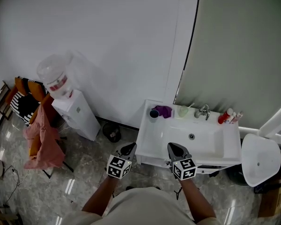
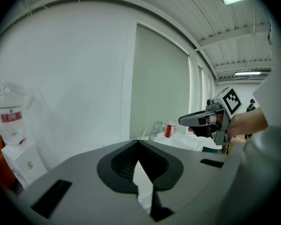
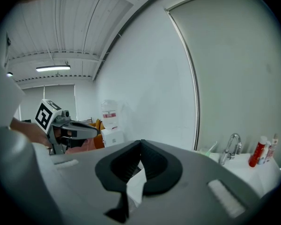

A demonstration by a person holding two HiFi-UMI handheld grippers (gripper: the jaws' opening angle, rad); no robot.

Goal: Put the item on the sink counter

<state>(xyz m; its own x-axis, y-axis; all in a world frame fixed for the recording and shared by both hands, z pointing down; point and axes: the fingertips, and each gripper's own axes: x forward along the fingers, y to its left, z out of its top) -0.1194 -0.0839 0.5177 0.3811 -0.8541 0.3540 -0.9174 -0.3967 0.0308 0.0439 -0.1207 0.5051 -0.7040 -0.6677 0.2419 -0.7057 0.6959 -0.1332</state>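
The white sink counter stands against the wall below me. On its back edge are a dark cup, a purple cloth, a green cup, a faucet and a red bottle. My left gripper hovers at the counter's front left corner and is shut with nothing in it. My right gripper hangs over the counter's front edge, also shut and empty. In the left gripper view the jaw tips meet, and the right gripper shows beside them. The right gripper view shows its tips touching.
A water dispenser stands left of the sink. Further left is a chair draped with pink cloth. A black object lies on the floor by the counter. A white round-topped bin sits to the right of the sink.
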